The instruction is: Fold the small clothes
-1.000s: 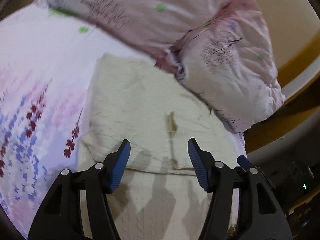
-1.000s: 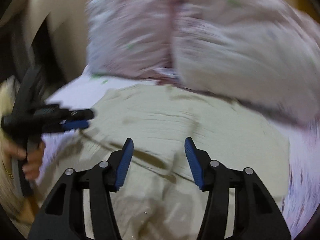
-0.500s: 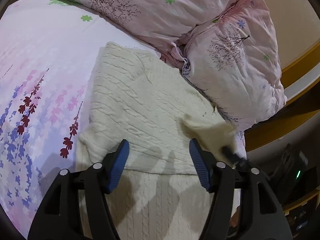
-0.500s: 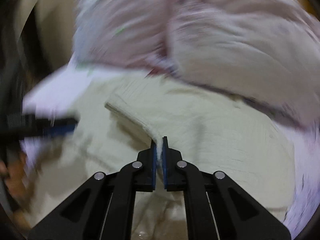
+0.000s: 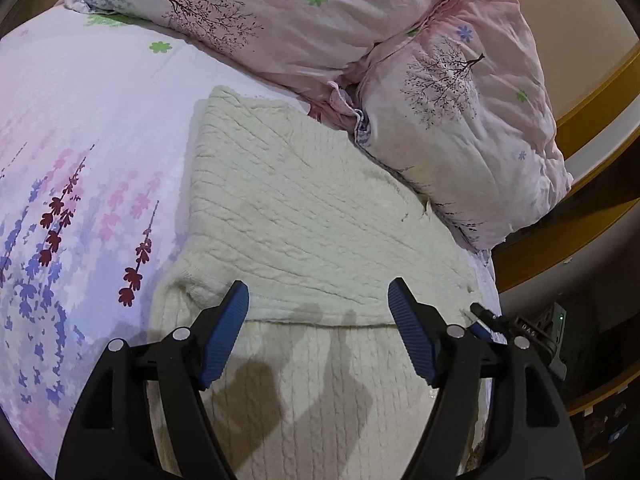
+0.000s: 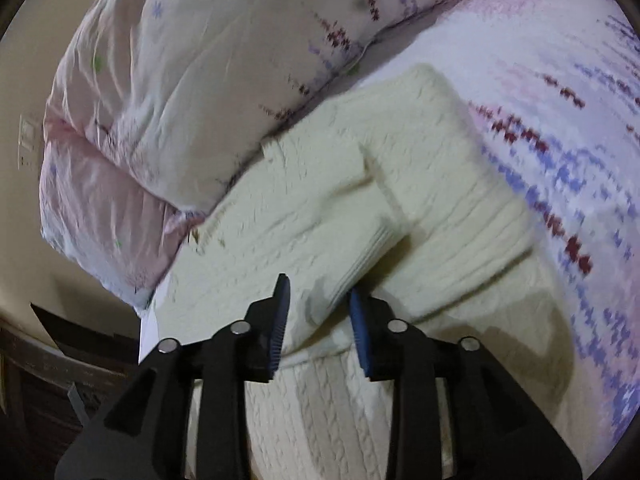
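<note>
Item: cream cable-knit sweater [image 5: 304,216], soft wool-like fabric, lying flat on the bed. Its body is doubled over: an upper layer ends in a straight hem edge that runs crosswise just ahead of the left tongs [image 5: 318,308], and a lower layer extends back beneath them. The long axis runs from the tongs away toward the pillows.

Sub-item: folded sleeve or side panel with ribbed cuff [image 6: 360,216], seen from the right wrist, lying diagonally across the sweater body. Its ribbed end points straight into the right tongs [image 6: 318,312].

Right tongs: partly parted, the blue pads on either side of the ribbed end. Motion blur leaves it unclear whether the pads touch the fabric; the gap suggests no firm grip. This is the nearer arm to the sleeve, so any next adjustment of that flap likely falls to it.

Left tongs: spread wide, holding nothing, poised over the hem edge near the sweater's middle.

Support: bed sheet, white with purple and red floral sprigs [image 5: 80,160], to the left of the sweater.

Adjacent: two pink crumpled pillows printed with trees [image 5: 460,112], touching the sweater's far and right edges.
</note>
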`<state>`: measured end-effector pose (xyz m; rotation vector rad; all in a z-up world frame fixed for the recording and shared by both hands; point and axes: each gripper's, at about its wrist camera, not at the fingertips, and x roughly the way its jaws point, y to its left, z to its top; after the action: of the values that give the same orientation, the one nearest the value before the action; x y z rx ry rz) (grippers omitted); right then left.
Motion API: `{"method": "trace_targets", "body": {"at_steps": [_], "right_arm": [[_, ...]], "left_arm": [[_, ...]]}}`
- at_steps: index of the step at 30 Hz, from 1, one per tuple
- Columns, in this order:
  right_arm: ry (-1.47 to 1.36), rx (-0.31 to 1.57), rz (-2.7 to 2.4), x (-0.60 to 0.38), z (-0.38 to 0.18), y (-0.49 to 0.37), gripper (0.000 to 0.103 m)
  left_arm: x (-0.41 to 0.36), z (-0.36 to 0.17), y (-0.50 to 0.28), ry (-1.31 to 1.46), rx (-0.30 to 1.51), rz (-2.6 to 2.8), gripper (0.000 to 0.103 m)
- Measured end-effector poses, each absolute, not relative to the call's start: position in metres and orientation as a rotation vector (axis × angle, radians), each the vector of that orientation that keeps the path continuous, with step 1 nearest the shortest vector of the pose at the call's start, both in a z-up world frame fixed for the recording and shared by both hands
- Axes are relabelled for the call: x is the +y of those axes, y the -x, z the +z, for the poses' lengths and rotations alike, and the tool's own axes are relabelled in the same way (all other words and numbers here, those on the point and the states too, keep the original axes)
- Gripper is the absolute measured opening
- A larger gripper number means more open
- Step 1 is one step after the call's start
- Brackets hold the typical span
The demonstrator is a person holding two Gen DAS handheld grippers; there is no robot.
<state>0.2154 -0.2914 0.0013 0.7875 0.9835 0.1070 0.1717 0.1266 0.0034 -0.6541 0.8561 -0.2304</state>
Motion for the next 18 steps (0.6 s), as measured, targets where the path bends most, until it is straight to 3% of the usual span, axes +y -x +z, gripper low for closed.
{"method": "trace_targets", "body": {"at_steps": [4,6,11,18], "right_arm": [[-0.799,0.972,0.071,-0.297,0.002,-0.224,0.03],[-0.746,0.99,0.069,-0.292,-0.002,-0.234,0.005],[-0.654,0.864,0.032,-0.293,0.019,-0.222,0.005],[-0.596,0.912,-0.038,-0.292,0.011,-0.221,0.005]], "left_arm": [[0.127,0.003,-0.172,0.651,0.858,-0.229,0.073],[0.126,0.003,-0.172,0.65,0.861,-0.227,0.073],[0.126,0.004,-0.172,0.651,0.858,-0.232,0.073],[0.126,0.004,-0.173,0.652,0.862,-0.231,0.073]]}}
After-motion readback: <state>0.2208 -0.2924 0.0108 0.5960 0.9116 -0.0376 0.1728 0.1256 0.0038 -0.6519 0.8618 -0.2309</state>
